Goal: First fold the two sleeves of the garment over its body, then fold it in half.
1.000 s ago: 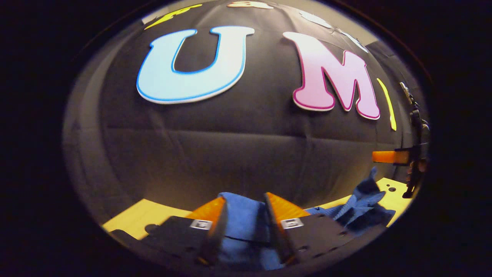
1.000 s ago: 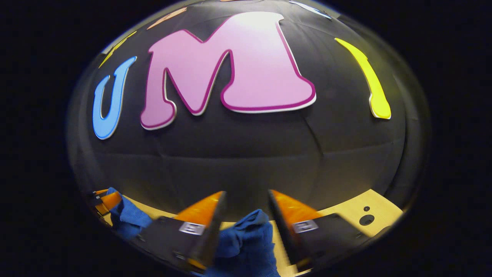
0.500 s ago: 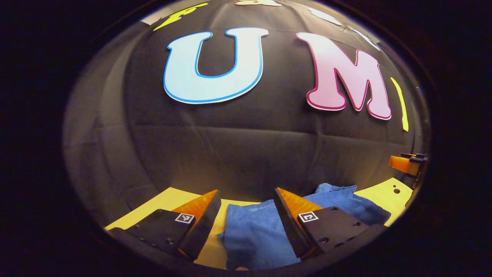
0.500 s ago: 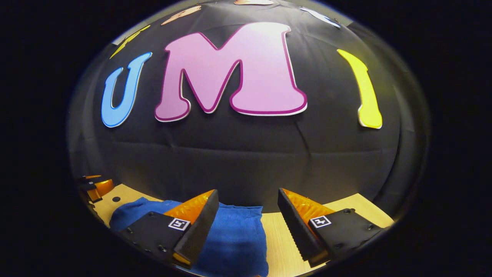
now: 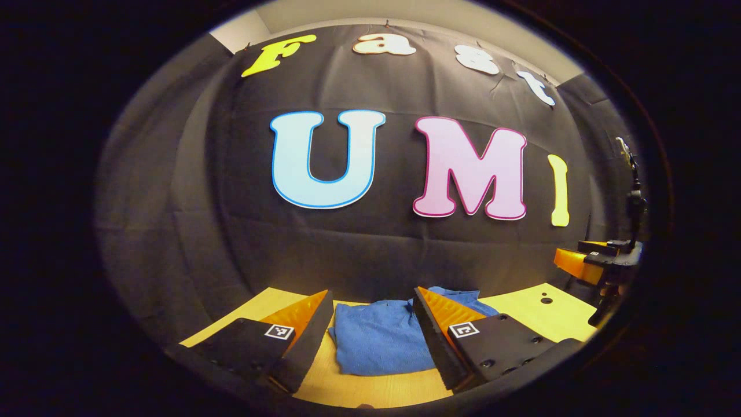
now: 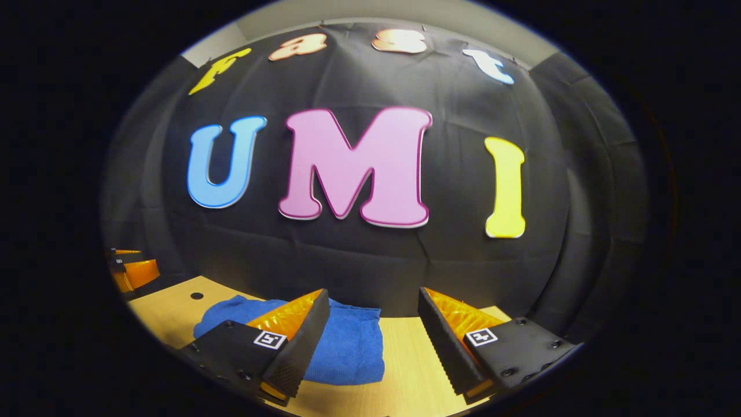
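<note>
- Blue garment (image 5: 385, 341) lies folded in a compact bundle near the tabletop's (image 5: 521, 310) far edge.
- Left gripper (image 5: 370, 339): fingers wide apart, holding nothing.
- Right gripper (image 6: 373, 341): likewise spread and empty.
- Risk: the loose top layer could slide or spring open if brushed.

The place was a recording booth set up for handling trials, not a lived-in room. Black cloth (image 5: 376, 255) hung as the back wall and wrapped round both sides, creased and pinned at its top edge, with a strip of plain pale wall (image 6: 399, 14) showing above it. In front stood a light wooden counter (image 6: 405, 370) with small round holes drilled in its surface (image 5: 546, 300), like a rig bench. A folded blue garment (image 5: 376, 341) lay on it, the one household thing there. Marker squares (image 6: 264, 339) stuck on the gripper bodies also pointed to a data-collection setup.
</note>
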A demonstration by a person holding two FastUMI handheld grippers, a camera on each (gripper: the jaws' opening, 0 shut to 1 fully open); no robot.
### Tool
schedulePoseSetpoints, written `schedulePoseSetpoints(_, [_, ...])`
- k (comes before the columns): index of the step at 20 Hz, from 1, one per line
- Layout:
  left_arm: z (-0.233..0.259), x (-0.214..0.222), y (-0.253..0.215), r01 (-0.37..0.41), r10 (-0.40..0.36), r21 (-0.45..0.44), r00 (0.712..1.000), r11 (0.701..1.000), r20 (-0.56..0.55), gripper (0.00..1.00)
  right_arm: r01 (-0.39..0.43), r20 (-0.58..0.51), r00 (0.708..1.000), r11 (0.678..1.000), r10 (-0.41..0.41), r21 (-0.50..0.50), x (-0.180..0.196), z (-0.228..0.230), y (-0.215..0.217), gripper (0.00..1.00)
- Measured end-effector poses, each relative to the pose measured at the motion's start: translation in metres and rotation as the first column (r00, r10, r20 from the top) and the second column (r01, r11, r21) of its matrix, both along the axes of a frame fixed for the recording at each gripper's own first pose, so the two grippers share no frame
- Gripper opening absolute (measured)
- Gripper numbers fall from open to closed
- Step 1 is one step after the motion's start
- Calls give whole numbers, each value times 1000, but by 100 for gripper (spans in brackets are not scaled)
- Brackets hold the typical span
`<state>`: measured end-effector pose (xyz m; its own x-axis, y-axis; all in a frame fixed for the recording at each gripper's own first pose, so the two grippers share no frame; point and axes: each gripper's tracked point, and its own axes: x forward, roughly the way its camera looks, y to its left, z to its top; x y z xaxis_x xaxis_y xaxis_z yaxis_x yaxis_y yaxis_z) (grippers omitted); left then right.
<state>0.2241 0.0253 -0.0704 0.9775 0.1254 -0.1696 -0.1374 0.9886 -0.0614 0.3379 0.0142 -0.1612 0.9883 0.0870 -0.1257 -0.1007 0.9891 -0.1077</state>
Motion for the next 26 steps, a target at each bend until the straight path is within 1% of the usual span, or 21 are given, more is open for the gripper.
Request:
schedulePoseSetpoints(4, [62,-85,-14,-22,18,62,998,998,60,80,-24,-4,1000,999,24,27,-69,46,7,96])
schedulePoseSetpoints(5, [75,-105,-14,-45,40,64,997,997,73,80,-29,-16,999,999,30,32,-86,56,7,97])
schedulePoseSetpoints(6, [80,-126,-15,-69,66,38,995,997,75,80,-44,-34,998,998,45,42,-104,61,10,97])
schedulePoseSetpoints(7, [89,-147,-21,-79,79,-5,993,997,85,80,-56,-51,997,997,58,50,-122,68,10,93])
schedulePoseSetpoints(8, [98,-167,-27,-85,89,-36,990,996,106,80,-68,-61,996,996,71,52,-140,75,7,93])
schedulePoseSetpoints(9, [109,-186,-28,-98,104,-50,983,994,149,81,-83,-62,994,995,86,50,-158,82,6,98])
schedulePoseSetpoints(10, [121,-200,-30,-95,101,-37,973,995,207,81,-98,-47,994,995,99,35,-174,91,4,98])
schedulePoseSetpoints(11, [134,-216,-33,-90,90,-15,958,996,271,80,-106,-32,994,994,106,19,-189,98,2,93])
schedulePoseSetpoints(12, [138,-231,-43,-67,60,12,950,998,305,79,-123,-19,992,992,123,15,-203,103,4,97])
schedulePoseSetpoints(13, [138,-243,-53,-43,28,41,951,998,309,80,-150,-10,989,989,150,17,-218,104,11,93])
schedulePoseSetpoints(14, [130,-253,-56,-42,26,49,958,998,287,80,-170,1,985,985,170,13,-231,105,16,97])
schedulePoseSetpoints(16, [120,-268,-68,-34,28,18,968,999,249,81,-186,-7,982,982,186,3,-250,103,22,97])
schedulePoseSetpoints(17, [119,-272,-76,-22,22,-3,969,1000,244,80,-192,-20,981,981,192,17,-258,101,25,93])
schedulePoseSetpoints(18, [116,-272,-84,-7,10,-15,971,1000,238,80,-208,-22,978,977,209,39,-265,101,35,93])
schedulePoseSetpoints(19, [114,-275,-88,1,3,-17,973,1000,231,80,-219,-22,975,974,220,52,-270,101,40,97])
schedulePoseSetpoints(20, [111,-279,-90,8,-5,-12,975,1000,222,80,-225,-23,974,973,226,49,-273,103,43,93])
schedulePoseSetpoints(21, [110,-282,-90,11,-9,-6,976,1000,218,80,-234,-22,972,972,235,34,-276,102,45,97])
schedulePoseSetpoints(22, [111,-285,-89,11,-9,-4,975,1000,221,80,-246,-13,969,969,246,17,-277,103,48,93])
schedulePoseSetpoints(23, [113,-287,-85,4,-2,-12,974,1000,227,81,-255,-9,967,967,255,4,-277,103,53,98])
schedulePoseSetpoints(25, [109,-292,-77,-11,19,-38,974,999,225,80,-279,-15,960,960,279,11,-279,101,65,98])
schedulePoseSetpoints(26, [110,-295,-70,-26,36,-47,973,999,227,80,-289,-15,957,957,289,18,-280,102,70,93])
